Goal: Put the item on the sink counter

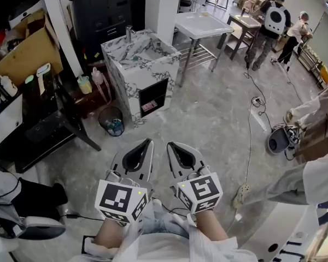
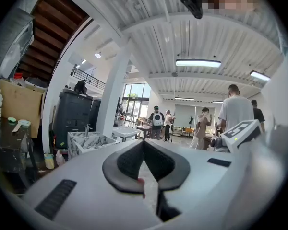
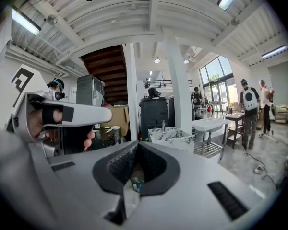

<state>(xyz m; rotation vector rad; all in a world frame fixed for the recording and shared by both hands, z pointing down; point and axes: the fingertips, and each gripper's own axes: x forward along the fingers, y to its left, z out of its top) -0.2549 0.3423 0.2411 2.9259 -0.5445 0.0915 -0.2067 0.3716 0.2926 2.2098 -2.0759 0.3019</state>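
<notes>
One sink counter [image 1: 165, 57], marble-topped with a tap at its rear, stands ahead, well apart from both grippers. Its top appears bare. The item cannot be identified, since nothing is held. Possible candidates are the bottles [image 1: 85, 84] on the low table [image 1: 71, 94] just left of the sink unit. A bin [image 1: 112, 121] stands on the floor in front of it. The left gripper [image 1: 148, 143] and right gripper [image 1: 171, 146] hang side by side near the body, each with jaws closed tip to tip and empty. Judged step: approach, before pickup. The next move calls for walking forward, choosing the item, and opening one pair of jaws around it before any placing.
</notes>
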